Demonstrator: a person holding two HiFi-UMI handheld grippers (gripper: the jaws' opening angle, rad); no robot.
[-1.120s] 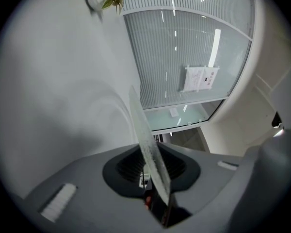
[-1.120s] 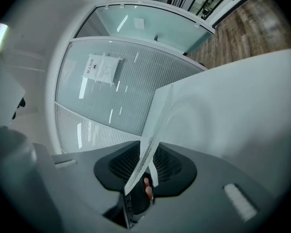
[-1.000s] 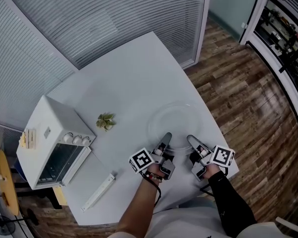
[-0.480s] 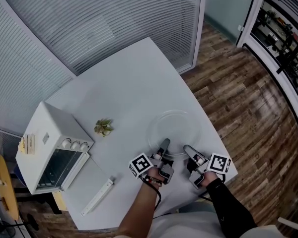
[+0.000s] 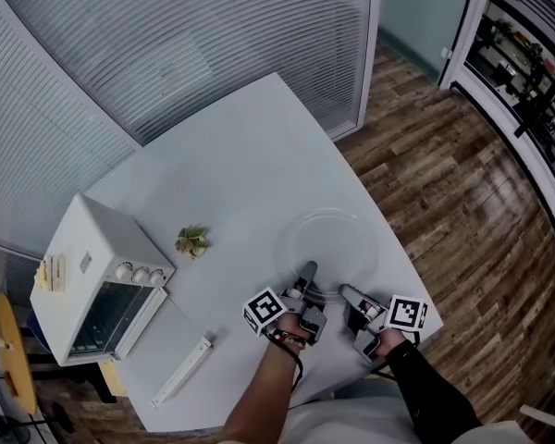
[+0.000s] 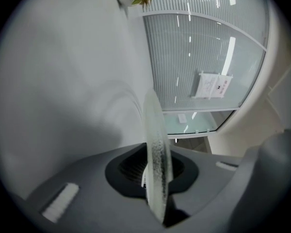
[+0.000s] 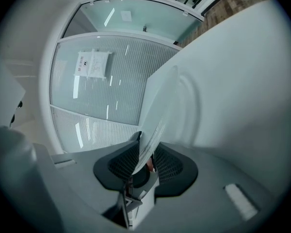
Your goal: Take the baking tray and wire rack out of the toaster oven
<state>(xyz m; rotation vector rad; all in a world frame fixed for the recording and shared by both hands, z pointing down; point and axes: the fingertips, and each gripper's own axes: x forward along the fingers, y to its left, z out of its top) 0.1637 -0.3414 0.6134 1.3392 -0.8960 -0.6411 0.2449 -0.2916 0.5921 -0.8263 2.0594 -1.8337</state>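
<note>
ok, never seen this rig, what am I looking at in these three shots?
No robot: a person holds a two-jaw gripper in each hand. The wide shot comes from a camera on their head, looking down; the other two ride on the grippers, looking along the jaws. On the white table sit a toaster oven, a small plant, a white strip and a clear glass plate. The left gripper, whose jaws have just been closing, and the right gripper each pinch the plate's near rim.
</note>
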